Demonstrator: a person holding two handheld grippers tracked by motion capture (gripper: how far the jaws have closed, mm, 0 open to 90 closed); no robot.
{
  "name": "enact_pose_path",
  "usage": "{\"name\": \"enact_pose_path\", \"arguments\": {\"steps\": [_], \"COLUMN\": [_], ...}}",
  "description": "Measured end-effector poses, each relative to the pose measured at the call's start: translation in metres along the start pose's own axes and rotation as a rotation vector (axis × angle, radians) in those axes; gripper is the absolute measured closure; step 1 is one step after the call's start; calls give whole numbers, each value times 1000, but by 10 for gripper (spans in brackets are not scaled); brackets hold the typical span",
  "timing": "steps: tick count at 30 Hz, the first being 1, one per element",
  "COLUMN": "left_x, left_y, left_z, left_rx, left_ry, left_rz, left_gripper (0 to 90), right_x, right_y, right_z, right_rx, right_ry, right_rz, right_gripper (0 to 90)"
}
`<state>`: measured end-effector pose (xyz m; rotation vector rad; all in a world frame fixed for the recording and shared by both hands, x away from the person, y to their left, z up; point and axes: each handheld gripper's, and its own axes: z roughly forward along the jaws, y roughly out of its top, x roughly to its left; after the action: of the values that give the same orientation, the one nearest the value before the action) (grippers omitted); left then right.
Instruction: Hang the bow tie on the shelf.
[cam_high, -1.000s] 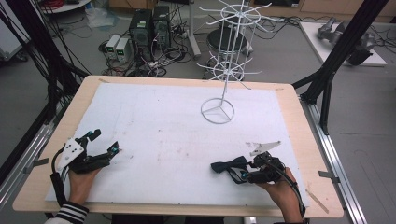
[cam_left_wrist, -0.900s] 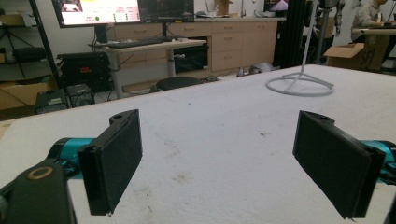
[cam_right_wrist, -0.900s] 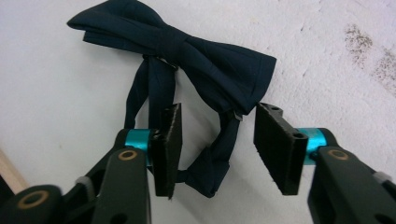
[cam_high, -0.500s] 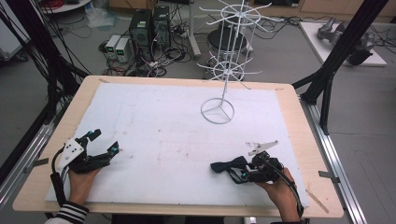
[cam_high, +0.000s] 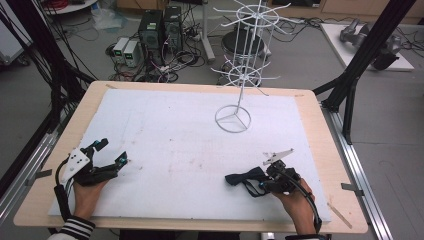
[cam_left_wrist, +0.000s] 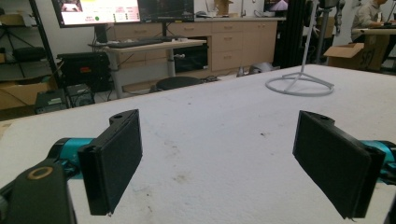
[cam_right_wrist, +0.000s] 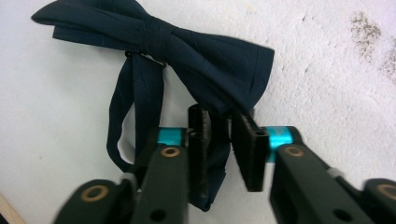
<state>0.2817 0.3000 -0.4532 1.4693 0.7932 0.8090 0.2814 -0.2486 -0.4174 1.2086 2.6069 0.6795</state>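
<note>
A dark navy bow tie (cam_high: 240, 178) lies on the white foam board (cam_high: 175, 120) at the front right, its strap looped beneath it. In the right gripper view the bow tie (cam_right_wrist: 187, 51) spreads across the top, and part of its fabric runs down between the jaws. My right gripper (cam_high: 256, 182) (cam_right_wrist: 219, 140) is closed on that fabric, jaws nearly together. At the front left, my left gripper (cam_high: 112, 151) (cam_left_wrist: 217, 158) rests low over the board. Its jaws stand wide apart with nothing between them.
A white wire display stand (cam_high: 233, 119) (cam_left_wrist: 299, 86) with hooked arms rises from a ring base at the back middle of the board. The wooden table edge (cam_high: 320, 150) frames the board. Black frame posts (cam_high: 350, 100) stand at the right.
</note>
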Motion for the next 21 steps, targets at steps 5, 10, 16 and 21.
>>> {"name": "enact_pose_path", "arguments": {"steps": [5, 10, 16, 21], "left_x": [0, 0, 0, 0], "left_y": [0, 0, 0, 0], "left_z": [0, 0, 0, 0], "left_rx": [0, 0, 0, 0], "left_ry": [0, 0, -1, -1], "left_rz": [0, 0, 1, 1], "left_gripper": [161, 160, 161, 161], "right_x": [-2, 0, 1, 2], "right_y": [0, -2, -3, -2], "right_z": [0, -1, -4, -8], "right_rx": [-5, -34, -99, -195], "right_ry": [10, 15, 24, 24], "right_rz": [20, 22, 5, -16], "right_gripper": [841, 844, 844, 844]}}
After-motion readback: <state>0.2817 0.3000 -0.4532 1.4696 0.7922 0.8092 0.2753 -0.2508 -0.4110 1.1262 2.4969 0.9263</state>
